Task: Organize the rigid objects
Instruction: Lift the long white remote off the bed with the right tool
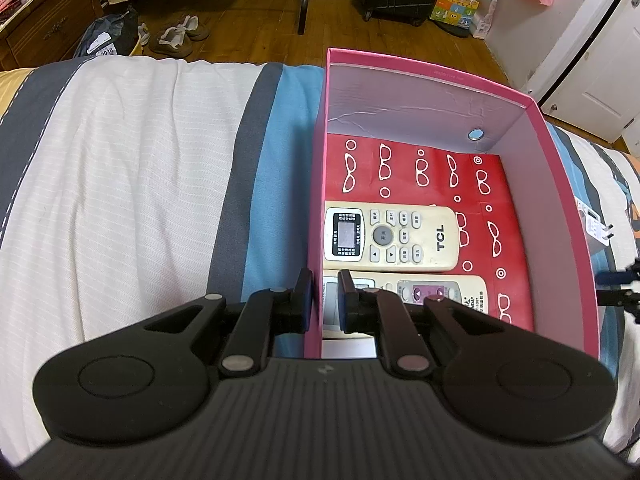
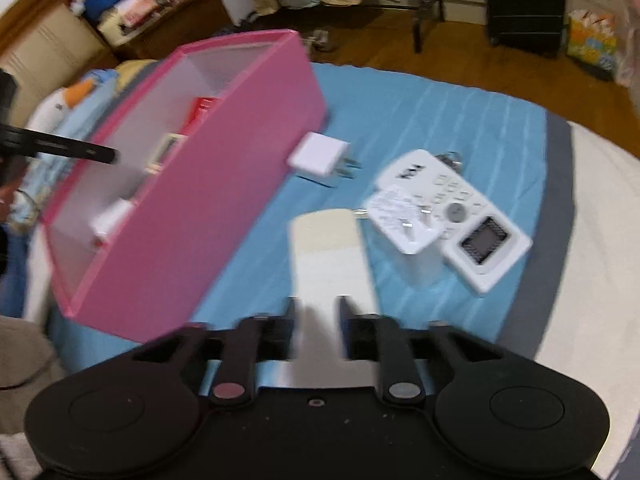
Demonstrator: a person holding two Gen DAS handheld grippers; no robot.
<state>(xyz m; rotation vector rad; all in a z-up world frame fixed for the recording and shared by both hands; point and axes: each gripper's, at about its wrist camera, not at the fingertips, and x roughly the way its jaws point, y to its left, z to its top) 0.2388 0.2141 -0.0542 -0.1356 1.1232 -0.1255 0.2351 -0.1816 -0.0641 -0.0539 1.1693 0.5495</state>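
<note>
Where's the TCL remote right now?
Left wrist view: the TCL remote lies flat inside the pink box, by its left wall, just beyond a second remote.

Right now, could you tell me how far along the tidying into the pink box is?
Two remotes already lie inside the pink box. The left tongs pinch the box's side wall, steadying it. The right tongs hold a cream remote between their fingers. Left on the bed: a white charger, another plug adapter and a white remote.
</note>
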